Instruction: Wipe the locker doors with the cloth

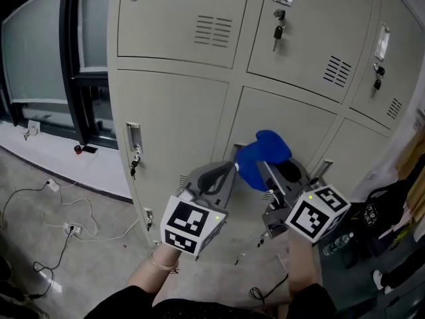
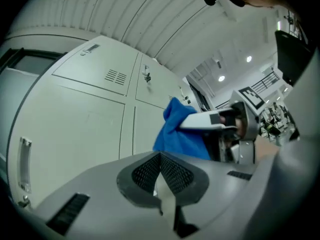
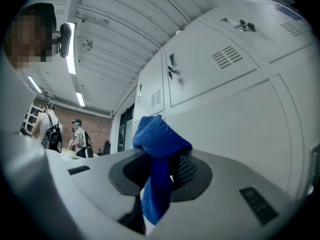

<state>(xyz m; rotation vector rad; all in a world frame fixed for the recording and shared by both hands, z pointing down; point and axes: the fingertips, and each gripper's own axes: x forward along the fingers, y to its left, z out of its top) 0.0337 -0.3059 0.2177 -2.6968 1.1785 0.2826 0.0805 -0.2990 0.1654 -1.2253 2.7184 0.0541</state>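
Right gripper (image 1: 265,170) clamped on the blue cloth (image 1: 264,153) — cloth bunched, held close before the locker doors (image 1: 179,121), at the lower middle one; contact not readable. Left gripper (image 1: 230,171) — jaws pressed together, nothing between them, near that same door, just beside the cloth.

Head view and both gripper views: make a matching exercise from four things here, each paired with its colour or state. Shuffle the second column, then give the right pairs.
Things:
1. cloth
2. left gripper
3. right gripper
4. key

Colour or state:
A. shut, nothing between its jaws
B. hangs from an upper locker door
C. blue, bunched up
D. shut on the cloth

Pairs: 1-C, 2-A, 3-D, 4-B
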